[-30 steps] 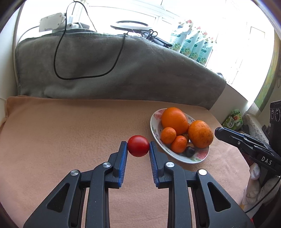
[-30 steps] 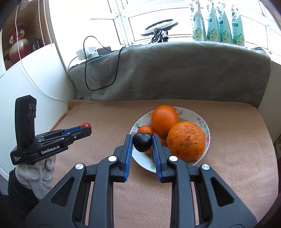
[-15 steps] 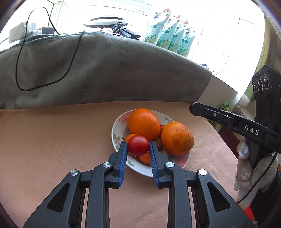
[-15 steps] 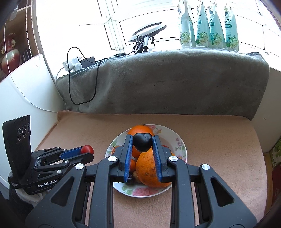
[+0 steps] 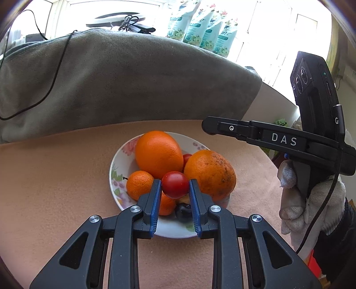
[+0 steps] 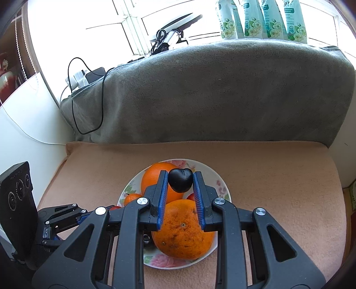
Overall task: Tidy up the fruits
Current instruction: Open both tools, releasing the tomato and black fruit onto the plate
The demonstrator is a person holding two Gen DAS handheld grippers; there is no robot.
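Observation:
A flowered white plate [image 5: 124, 155] [image 6: 209, 171] on the peach cloth holds two big oranges [image 5: 159, 153] [image 5: 210, 171] [image 6: 183, 231], small tangerines [image 5: 139, 184] and a dark fruit [image 5: 182, 211]. My left gripper [image 5: 175, 185] is shut on a red tomato [image 5: 175, 184], held over the plate's near side. Over the same plate my right gripper [image 6: 180, 180] is shut on a dark plum [image 6: 180, 182]. The left wrist view shows the right gripper from the side, its fingertips [image 5: 209, 126] at the plate's far right; a gloved hand [image 5: 311, 200] holds it.
A grey blanket-covered backrest [image 5: 133, 84] [image 6: 222, 93] rises behind the cloth with a black cable [image 6: 98, 106] draped over it. Bottles [image 6: 262, 20] and a ring lamp [image 5: 120, 17] stand on the window sill. A white wall [image 6: 29, 124] borders the left edge.
Both grippers have moved in over the plate, the left one from the bare cloth to the plate's near side, the right one from its front edge to above the big oranges. Both stayed shut on their fruits.

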